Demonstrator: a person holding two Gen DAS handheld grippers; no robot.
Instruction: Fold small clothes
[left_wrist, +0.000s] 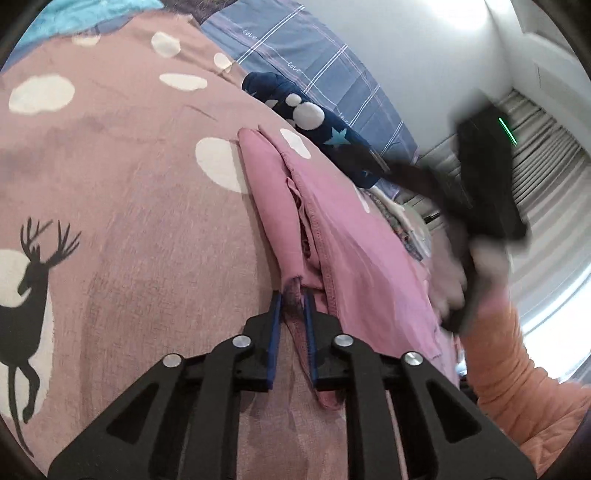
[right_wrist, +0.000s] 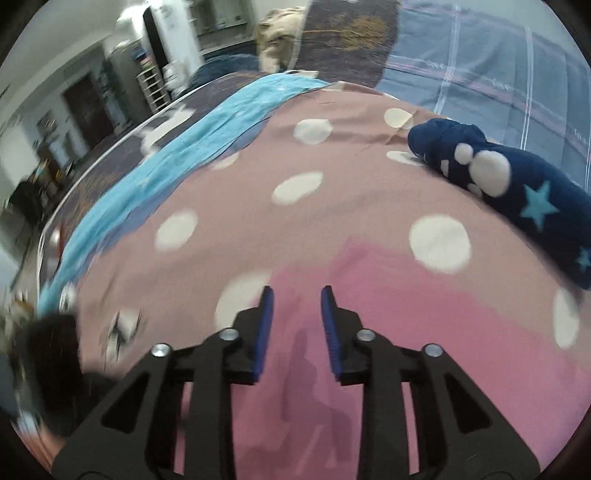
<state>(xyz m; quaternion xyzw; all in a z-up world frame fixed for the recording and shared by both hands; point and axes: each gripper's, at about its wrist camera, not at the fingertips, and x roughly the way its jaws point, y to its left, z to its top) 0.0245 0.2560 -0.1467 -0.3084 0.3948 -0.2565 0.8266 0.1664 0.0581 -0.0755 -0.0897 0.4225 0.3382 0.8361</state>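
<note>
Mid-fold: our left gripper pinches a bunched edge of the pink garment, which lies on the dotted bedspread. Our right gripper hangs spread above it, empty. Next, we judge: grasp the opposite edge.

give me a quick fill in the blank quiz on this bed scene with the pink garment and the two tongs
1. The left tongs pinch an edge of the ____ garment.
2. The right tongs stand open with ____ between their pads.
3. The bedspread shows a black ____ beside white spots.
4. The navy cloth carries light blue ____.

Missing words: pink; nothing; deer; stars
</note>
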